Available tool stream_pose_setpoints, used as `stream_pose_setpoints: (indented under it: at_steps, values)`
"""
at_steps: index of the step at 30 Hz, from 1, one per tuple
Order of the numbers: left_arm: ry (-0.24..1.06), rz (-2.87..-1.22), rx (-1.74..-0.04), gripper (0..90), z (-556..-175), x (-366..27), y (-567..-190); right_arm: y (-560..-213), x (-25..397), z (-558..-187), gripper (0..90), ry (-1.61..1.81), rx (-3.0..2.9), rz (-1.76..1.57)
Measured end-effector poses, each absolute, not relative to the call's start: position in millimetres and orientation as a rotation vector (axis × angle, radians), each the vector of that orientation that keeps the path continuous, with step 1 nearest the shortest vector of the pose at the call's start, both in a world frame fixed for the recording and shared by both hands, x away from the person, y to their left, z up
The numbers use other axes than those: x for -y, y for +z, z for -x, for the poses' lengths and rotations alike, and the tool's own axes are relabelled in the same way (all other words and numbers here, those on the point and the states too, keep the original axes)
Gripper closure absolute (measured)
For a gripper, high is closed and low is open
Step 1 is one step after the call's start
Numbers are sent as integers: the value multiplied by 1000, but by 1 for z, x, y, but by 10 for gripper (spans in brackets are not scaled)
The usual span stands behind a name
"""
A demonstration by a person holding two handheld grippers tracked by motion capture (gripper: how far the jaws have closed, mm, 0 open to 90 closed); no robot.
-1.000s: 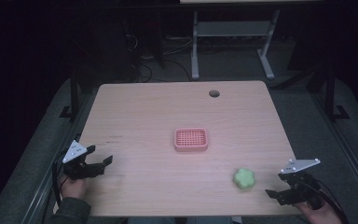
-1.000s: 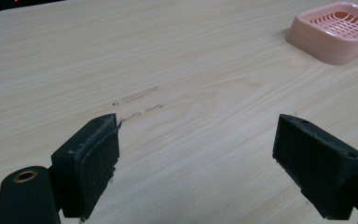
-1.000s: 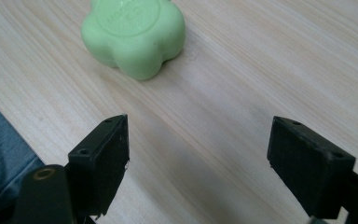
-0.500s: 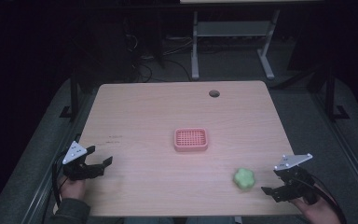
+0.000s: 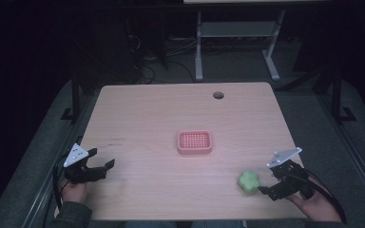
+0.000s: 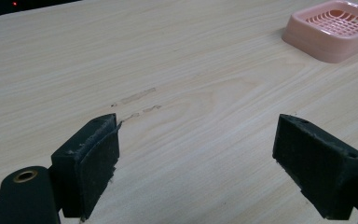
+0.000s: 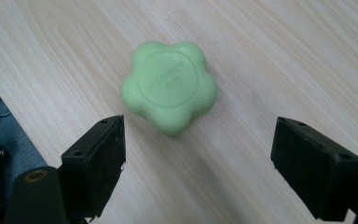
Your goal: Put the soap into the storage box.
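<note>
We note the green flower-shaped soap (image 5: 248, 181) lying flat on the wooden table (image 5: 147, 118) near its front right corner, embossed face up, well apart from the pink slotted dish (image 5: 195, 142) at the table's centre. The right gripper (image 5: 266, 186) sits just beside the soap on its right side, low over the tabletop, jaws spread wide; in the right gripper view the soap (image 7: 169, 86) lies ahead of the two pads and roughly centred between them, not touching either. We read this as a lining-up for a pinch: the wide spread leaves room for the lobed outline, and the low approach suits a flat piece that offers only its sides. The left gripper (image 5: 103, 166) rests near the front left edge, jaws likewise apart and holding nothing; its own view looks across bare wood toward the dish (image 6: 335, 28), so we judge it parked out of the way. The dish is empty, and we take it as the probable destination for the soap.
</note>
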State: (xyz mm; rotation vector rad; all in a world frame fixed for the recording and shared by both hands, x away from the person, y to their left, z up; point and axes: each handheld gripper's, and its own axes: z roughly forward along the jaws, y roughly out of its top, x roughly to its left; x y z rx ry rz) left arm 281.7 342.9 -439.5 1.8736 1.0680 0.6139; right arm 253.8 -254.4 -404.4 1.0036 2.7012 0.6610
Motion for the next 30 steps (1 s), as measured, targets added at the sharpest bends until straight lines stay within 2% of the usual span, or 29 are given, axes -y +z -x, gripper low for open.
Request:
stream_pose_setpoints:
  at_steps: [30]
  values:
    - [601, -1886, -1055, 138, -283, -341, -440, -422, 208, -282, 151, 496, -2858, -860]
